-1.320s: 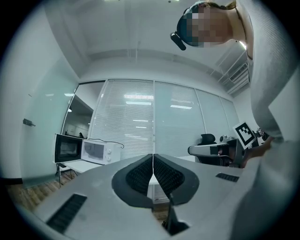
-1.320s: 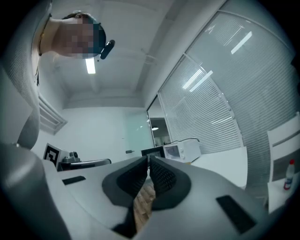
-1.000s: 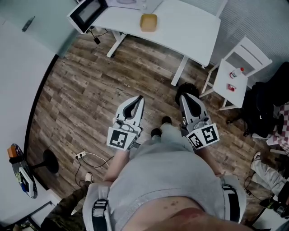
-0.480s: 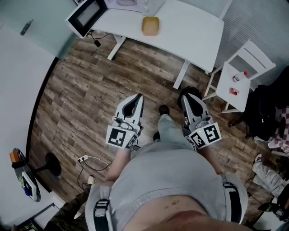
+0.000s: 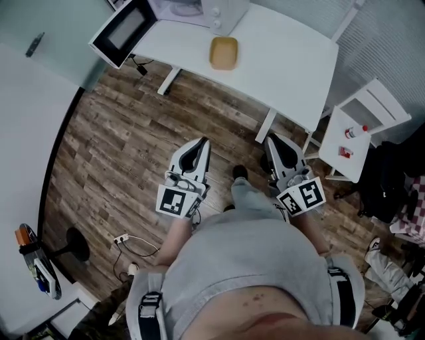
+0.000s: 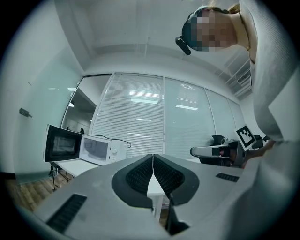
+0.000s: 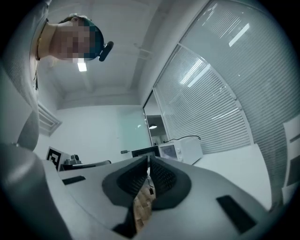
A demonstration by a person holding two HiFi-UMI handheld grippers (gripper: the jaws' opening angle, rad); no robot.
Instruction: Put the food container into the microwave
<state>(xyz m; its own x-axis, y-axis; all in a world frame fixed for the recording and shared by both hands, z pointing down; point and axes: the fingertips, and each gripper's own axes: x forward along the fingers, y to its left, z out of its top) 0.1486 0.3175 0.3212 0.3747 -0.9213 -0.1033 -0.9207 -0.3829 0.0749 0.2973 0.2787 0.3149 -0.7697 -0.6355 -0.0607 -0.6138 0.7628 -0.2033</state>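
Table (image 5: 285, 46): white, ahead of the person.
Microwave (image 5: 219, 12): table's far left end, standing open.
Left gripper (image 5: 203, 141): clenched, empty, short of table; likely nearer.
Right gripper (image 5: 271, 139): clenched, empty, short of table.
Food container (image 5: 224, 52): mid-table, straight ahead of both.
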